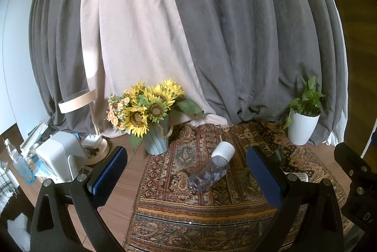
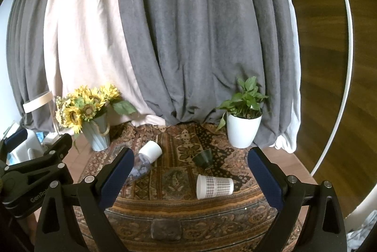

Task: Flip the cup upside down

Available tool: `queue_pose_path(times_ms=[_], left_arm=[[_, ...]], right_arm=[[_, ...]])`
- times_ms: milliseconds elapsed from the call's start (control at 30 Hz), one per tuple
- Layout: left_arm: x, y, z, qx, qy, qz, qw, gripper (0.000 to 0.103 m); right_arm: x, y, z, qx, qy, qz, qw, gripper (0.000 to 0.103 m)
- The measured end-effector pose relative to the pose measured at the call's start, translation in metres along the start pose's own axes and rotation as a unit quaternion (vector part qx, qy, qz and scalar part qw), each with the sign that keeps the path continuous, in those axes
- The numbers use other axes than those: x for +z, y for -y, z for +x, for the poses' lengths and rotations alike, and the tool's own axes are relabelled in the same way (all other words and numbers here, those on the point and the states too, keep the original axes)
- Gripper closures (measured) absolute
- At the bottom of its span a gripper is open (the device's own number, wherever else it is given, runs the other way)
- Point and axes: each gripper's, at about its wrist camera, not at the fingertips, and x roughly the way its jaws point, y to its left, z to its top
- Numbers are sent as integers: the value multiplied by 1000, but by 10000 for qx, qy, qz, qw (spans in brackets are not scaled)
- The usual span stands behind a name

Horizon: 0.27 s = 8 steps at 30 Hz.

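A white paper cup with a checked band (image 2: 215,186) lies on its side on the patterned rug (image 2: 179,212), mouth to the left. A small dark green cup (image 2: 204,158) lies on its side behind it. A clear bottle with a white cap (image 1: 210,167) lies on the rug; it also shows in the right wrist view (image 2: 146,161). My left gripper (image 1: 186,179) is open and empty, above the rug with the bottle between its fingers' line of sight. My right gripper (image 2: 188,181) is open and empty, with the paper cup ahead between its fingers. The paper cup is mostly hidden behind the finger in the left wrist view.
A blue vase of sunflowers (image 1: 150,115) stands at the back left, a white potted plant (image 1: 302,120) at the back right. A white appliance (image 1: 60,157), a lamp base (image 1: 94,146) and a blue bottle (image 1: 20,162) crowd the table's left. Curtains hang behind.
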Motion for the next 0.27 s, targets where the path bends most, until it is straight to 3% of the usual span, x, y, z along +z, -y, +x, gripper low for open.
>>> queue_pose_path(times_ms=[267], left_arm=[[0,1,1,0,1,-14,10000,0]], right_arm=[[1,-1,4,-3,-17,-2,10000,6]])
